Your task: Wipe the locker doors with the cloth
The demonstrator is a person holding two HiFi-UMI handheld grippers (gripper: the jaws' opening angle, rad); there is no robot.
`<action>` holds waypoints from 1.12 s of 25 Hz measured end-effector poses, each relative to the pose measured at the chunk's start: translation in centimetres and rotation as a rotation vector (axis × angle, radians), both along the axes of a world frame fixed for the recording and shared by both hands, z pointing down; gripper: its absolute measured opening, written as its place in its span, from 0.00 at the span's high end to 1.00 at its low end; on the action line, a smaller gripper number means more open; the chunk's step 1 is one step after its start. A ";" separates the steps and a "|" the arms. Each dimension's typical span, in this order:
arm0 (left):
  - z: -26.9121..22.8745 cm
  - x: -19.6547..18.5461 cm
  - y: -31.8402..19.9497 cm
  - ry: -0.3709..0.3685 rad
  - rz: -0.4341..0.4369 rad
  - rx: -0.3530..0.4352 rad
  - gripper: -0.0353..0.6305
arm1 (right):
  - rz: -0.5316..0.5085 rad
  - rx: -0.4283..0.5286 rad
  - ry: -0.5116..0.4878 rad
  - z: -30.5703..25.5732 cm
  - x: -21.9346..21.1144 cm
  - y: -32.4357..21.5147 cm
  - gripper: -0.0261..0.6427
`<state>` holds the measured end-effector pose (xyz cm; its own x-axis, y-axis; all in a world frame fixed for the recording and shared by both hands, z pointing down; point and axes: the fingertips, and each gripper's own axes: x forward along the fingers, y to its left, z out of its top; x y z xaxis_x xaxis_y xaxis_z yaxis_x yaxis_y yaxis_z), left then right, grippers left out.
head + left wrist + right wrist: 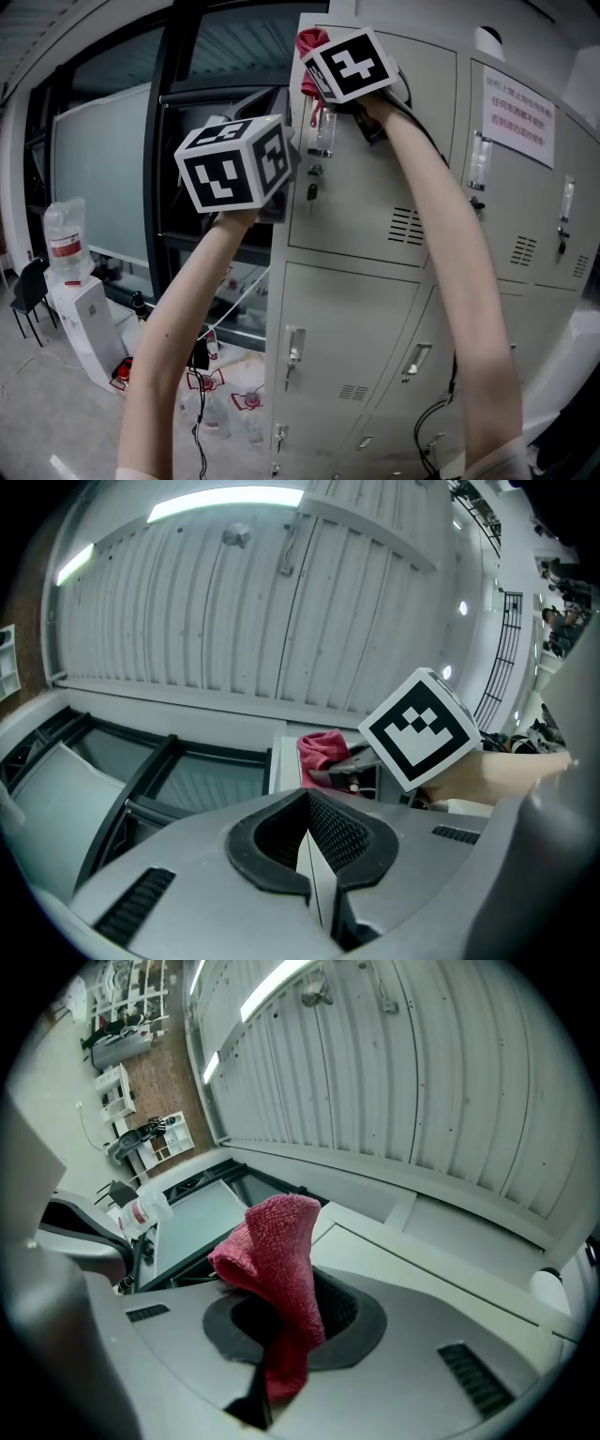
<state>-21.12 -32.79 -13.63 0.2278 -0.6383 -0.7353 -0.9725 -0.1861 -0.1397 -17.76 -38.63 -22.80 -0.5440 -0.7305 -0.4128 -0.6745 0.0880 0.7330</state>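
Grips the cloth [274, 1251] in the right gripper [267, 1377], jaws clamped on its lower end, its length running out along them toward the top left corner of the upper locker door [375, 178], just beside it. Holds the left gripper [314, 883] closed, empty, lower left, off the door. Reaches up with both arms [455, 253].
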 end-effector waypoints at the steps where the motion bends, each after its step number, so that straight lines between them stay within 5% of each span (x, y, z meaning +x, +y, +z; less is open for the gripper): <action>1: -0.1 0.3 -0.1 0.001 0.006 -0.001 0.92 | 0.004 0.001 -0.002 -0.1 0.6 0.0 0.92; 28: 0.1 14.1 -2.0 -0.049 0.128 -0.045 0.92 | 0.142 -0.014 -0.129 0.0 23.9 -0.6 0.92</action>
<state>-7.03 -34.77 -13.53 0.3446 -0.6338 -0.6925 -0.9325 -0.3158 -0.1751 6.11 -39.19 -22.81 -0.3780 -0.8024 -0.4618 -0.7695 -0.0052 0.6387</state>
